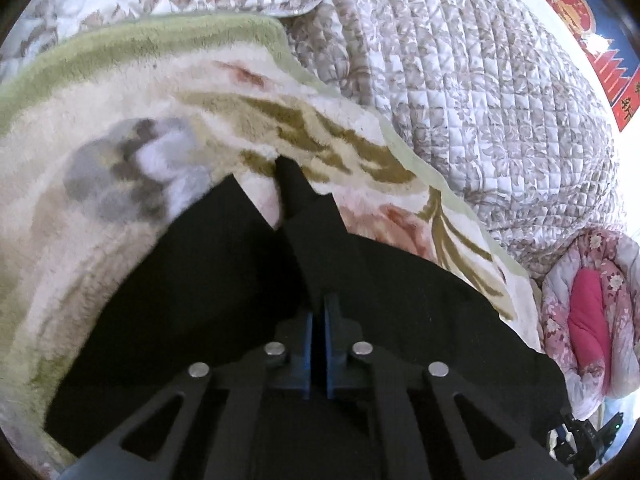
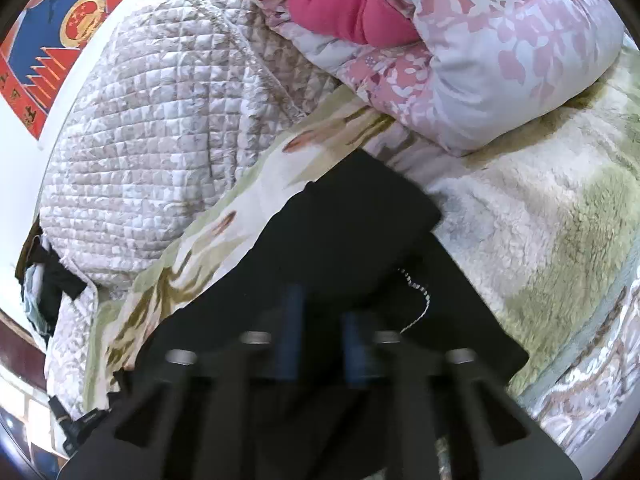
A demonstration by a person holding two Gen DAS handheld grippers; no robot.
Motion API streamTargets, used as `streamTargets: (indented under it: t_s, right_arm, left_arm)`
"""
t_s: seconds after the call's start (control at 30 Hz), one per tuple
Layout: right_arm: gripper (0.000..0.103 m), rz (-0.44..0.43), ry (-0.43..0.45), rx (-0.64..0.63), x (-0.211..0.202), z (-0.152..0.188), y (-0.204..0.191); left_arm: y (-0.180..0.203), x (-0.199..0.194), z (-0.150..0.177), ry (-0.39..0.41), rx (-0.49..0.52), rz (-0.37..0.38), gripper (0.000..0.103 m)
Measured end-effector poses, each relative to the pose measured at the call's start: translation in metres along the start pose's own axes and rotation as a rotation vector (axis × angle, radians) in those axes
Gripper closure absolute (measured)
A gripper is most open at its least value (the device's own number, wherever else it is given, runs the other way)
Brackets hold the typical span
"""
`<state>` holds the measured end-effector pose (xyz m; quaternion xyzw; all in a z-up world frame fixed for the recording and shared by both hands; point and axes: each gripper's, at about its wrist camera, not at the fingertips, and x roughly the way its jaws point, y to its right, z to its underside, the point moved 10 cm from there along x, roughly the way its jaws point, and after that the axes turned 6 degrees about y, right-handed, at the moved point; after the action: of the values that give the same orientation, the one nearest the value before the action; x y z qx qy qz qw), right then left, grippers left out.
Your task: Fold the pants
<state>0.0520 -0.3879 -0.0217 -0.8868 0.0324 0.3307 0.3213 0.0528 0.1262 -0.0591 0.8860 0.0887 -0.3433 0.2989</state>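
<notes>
Black pants [image 1: 200, 280] lie on a cream and green plush blanket [image 1: 80, 208]. In the left wrist view my left gripper [image 1: 318, 320] has its blue pads nearly together, pinching a raised fold of the black cloth that runs forward between them. In the right wrist view the pants [image 2: 348, 216] spread in front, with a white drawstring [image 2: 420, 300] on them. My right gripper [image 2: 320, 320] is blurred, its blue fingers a little apart over the black cloth; whether it holds cloth is unclear.
A grey-white quilted cover [image 1: 460, 92] bulges behind the blanket. A rolled pink floral duvet [image 2: 480, 60] lies on the blanket [image 2: 540, 208] beyond the pants. A red and blue poster [image 2: 52, 40] hangs on the wall.
</notes>
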Motion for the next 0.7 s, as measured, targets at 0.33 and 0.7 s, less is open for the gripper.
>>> streamTargets:
  t_s: [0.33,0.7]
  right_arm:
    - [0.101,-0.065,0.037,0.039,-0.041,0.004,-0.009]
    - [0.101,0.021,-0.054,0.064,-0.035,0.032,0.019]
  left_arm:
    - [-0.003,-0.081,-0.017,0.133,0.047,-0.029,0.099]
    - [-0.045,-0.070,0.018,0.016,0.045,-0.141,0.099]
